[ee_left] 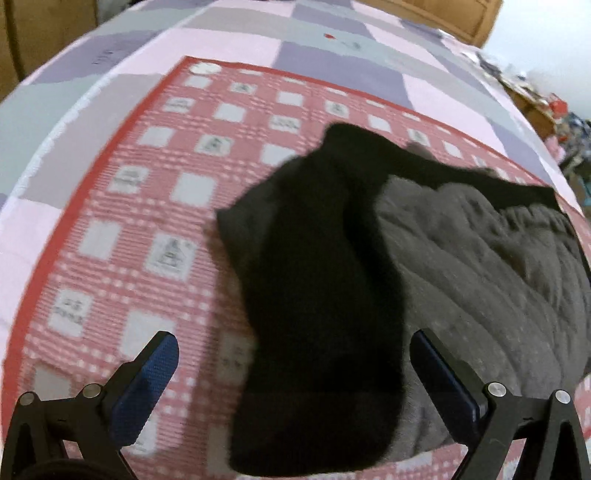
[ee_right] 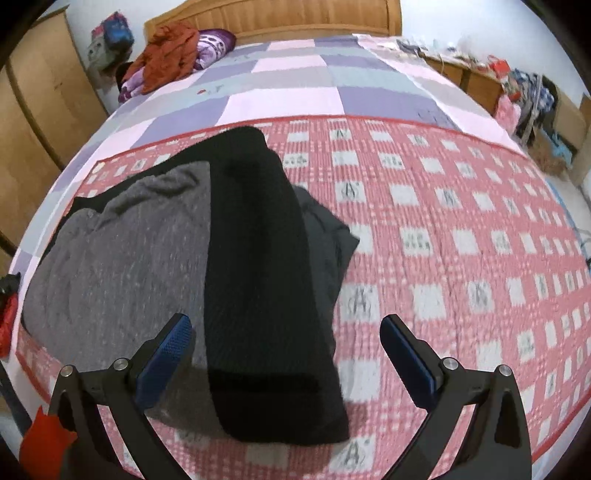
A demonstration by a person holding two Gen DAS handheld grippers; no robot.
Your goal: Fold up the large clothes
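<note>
A large garment, black outside and grey fleece inside, lies on a red checked mat (ee_left: 122,221) on the bed. In the left wrist view a black sleeve (ee_left: 317,302) is folded over the grey body (ee_left: 480,266). My left gripper (ee_left: 291,354) is open, its blue pads either side of the sleeve's cuff end, above it. In the right wrist view the black sleeve (ee_right: 266,288) lies along the grey body (ee_right: 118,258). My right gripper (ee_right: 286,339) is open and empty, its fingers straddling the sleeve's near end.
The mat (ee_right: 461,240) lies on a pink, purple and grey checked bedspread (ee_right: 295,85). An orange garment and a purple pillow (ee_right: 177,51) sit by the wooden headboard (ee_right: 280,14). A wardrobe (ee_right: 33,122) stands left; cluttered furniture (ee_right: 517,85) right.
</note>
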